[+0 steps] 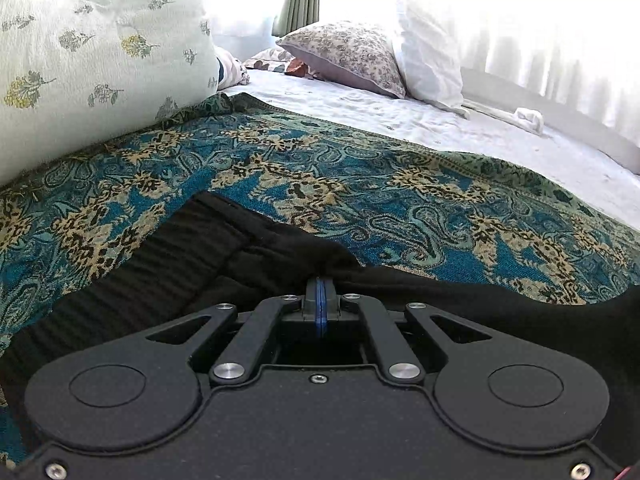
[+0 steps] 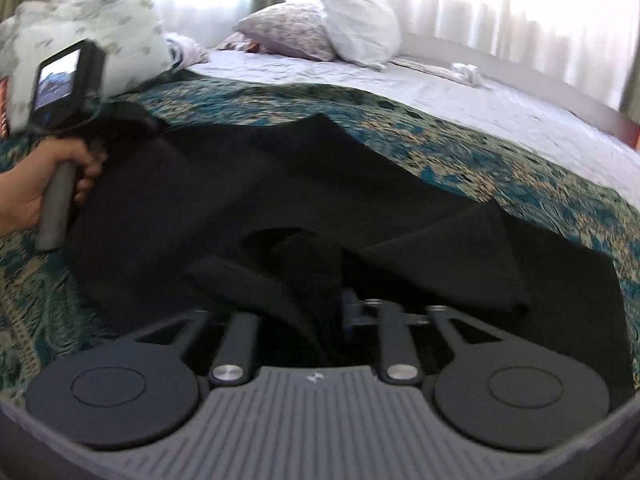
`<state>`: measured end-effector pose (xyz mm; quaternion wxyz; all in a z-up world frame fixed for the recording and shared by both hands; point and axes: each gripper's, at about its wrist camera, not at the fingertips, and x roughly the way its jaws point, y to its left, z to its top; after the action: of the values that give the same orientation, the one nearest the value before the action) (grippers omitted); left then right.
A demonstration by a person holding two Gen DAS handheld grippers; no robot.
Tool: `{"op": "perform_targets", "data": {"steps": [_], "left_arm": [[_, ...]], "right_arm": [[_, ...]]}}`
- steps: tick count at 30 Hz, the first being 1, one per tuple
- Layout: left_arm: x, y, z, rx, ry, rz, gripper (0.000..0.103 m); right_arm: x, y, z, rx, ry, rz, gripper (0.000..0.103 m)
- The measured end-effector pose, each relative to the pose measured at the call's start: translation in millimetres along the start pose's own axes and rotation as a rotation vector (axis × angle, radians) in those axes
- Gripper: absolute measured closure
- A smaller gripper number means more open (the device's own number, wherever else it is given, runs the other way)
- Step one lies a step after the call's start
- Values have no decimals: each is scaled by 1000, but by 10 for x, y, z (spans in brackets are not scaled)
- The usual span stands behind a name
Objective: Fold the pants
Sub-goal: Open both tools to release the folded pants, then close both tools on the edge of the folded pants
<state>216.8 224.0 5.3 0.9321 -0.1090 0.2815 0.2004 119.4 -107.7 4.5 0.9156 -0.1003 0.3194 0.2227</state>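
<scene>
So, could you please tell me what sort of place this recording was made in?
Most likely a bedroom at home: the black pants lie on a bed with a teal paisley bedspread, pillows sit at the far end, and curtained windows run behind.

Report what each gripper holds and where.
Left gripper: shut on the black pants near the ribbed waistband. Right gripper: fabric covers its fingers; cannot tell.
</scene>
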Motion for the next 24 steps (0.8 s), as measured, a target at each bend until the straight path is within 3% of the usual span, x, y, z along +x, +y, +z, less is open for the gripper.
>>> {"op": "perform_targets", "data": {"steps": [1,3,5,6,8,12,15,20,21,23,24], "left_arm": [[-7,-6,8,4,1,3,100],[-75,-60,40,28,5,22,97],[-214,-143,63,72,-20,31,78],[-325,-197,62,99,-55,24,63],[-558,-331,53,166,-126,-17,55],[-991,-690,21,267,-158,-180,24],[-1243,-994,-51,324,-136,-313,20],[-1677,-1569,-368,478,-165,-442,20],[-1773,-1689,-451,498,-171,-464,20],[-1930,-1891,-606,543,-179,-514,20],[-2007,-1980,-698,564,-180,-537,21]], "right_arm": [[-38,21,-6,0,2,31,39],[-128,19,-10,9,8,74,31],[-225,15,-73,5,7,89,28],[-256,-1,-89,4,3,95,26],[-427,-35,-168,8,-13,112,23],[-738,-155,-275,21,-64,120,14],[-942,-317,-358,39,-130,73,13],[-1169,-801,-536,200,-251,-167,13],[-1180,-929,-572,244,-261,-206,18],[-1179,-1202,-659,340,-267,-265,46],[-1174,-1315,-707,387,-257,-289,71]]}}
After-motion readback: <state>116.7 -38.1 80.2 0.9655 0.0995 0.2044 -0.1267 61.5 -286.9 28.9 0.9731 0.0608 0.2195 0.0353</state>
